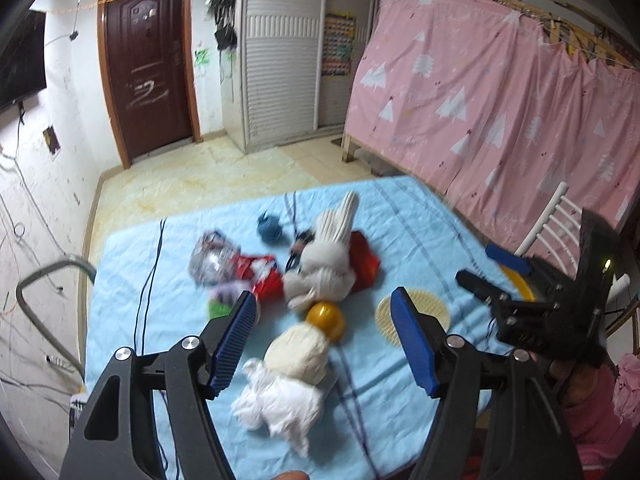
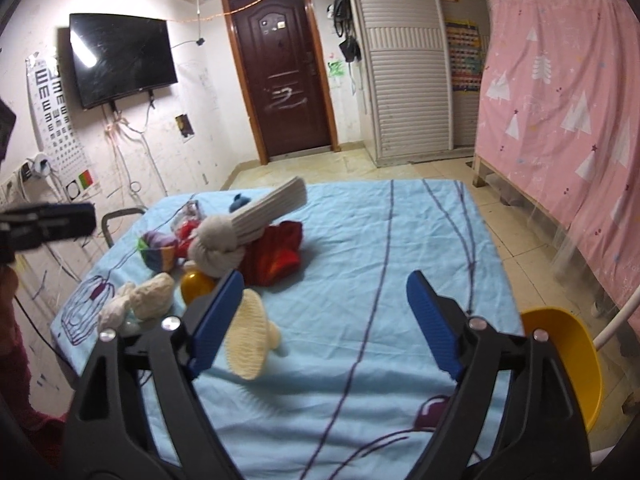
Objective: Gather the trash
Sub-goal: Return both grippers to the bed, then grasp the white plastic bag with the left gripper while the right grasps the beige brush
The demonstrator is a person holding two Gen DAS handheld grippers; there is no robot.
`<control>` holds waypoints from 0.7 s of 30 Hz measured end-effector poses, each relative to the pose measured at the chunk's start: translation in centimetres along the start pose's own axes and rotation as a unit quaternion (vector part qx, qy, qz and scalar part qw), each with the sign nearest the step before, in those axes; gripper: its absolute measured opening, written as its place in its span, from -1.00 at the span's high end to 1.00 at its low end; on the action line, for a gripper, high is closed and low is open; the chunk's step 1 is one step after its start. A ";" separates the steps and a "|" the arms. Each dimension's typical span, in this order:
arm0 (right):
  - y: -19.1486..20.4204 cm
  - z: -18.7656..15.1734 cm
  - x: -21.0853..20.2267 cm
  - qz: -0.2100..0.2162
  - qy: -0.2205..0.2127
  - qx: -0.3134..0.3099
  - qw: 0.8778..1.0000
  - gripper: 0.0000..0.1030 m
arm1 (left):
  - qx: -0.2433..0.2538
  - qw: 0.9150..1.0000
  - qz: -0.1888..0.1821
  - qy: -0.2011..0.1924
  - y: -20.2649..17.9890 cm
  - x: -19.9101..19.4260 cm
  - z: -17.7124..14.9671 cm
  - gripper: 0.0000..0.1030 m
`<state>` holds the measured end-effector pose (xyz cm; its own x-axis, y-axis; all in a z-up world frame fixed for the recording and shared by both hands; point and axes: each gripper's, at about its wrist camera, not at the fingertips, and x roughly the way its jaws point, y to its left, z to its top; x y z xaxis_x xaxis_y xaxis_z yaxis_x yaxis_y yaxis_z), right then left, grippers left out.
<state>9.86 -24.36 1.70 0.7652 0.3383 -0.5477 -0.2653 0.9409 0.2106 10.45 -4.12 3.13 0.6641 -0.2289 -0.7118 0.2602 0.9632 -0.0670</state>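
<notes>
My left gripper (image 1: 324,344) stands wide with nothing between its blue pads; lower centre of its view, beneath the jaws, lies a white crumpled bag (image 1: 280,400) touching a cream wad (image 1: 300,354). Just beyond sits a gold ball (image 1: 326,318), then a knotted grey sock (image 1: 326,264) over a red wrapper (image 1: 362,260). Left of the sock lie another red wrapper (image 1: 262,276), a clear foil packet (image 1: 212,260) and a green-purple scrap (image 1: 220,300). A blue lump (image 1: 269,227) sits farther back. All this trash lies loose on the blue sheet (image 1: 400,216).

My right gripper (image 2: 324,316) also gapes, empty, above bare sheet. Beside its left pad lies a pale yellow brush (image 2: 246,340). At the lower right of that view a yellow bin (image 2: 568,352) stands just off the sheet's edge; I cannot tell what it holds.

Farther off: tiled floor (image 2: 440,172), a pink curtain (image 2: 560,100) right, a brown door (image 2: 284,80) centre, a TV (image 2: 120,56) upper left.
</notes>
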 end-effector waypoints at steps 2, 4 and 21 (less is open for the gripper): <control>0.4 -0.1 0.2 0.003 0.005 -0.004 1.000 -0.59 | -0.002 1.000 0.000 0.012 0.4 0.5 -0.9 -0.19; 0.7 -0.2 0.5 0.007 0.011 -0.008 1.000 -0.60 | 0.001 1.000 0.001 0.023 0.8 1.0 -2.0 -0.19; 3.1 -0.7 2.7 0.011 0.054 -0.025 0.998 -0.71 | 0.026 0.997 -0.021 0.062 2.6 4.2 -6.2 -0.21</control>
<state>10.66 -20.56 0.28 0.6923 0.3565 -0.6274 -0.3128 0.9318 0.1843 9.55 -1.67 -4.39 0.5604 -0.2456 -0.7910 0.3236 0.9440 -0.0639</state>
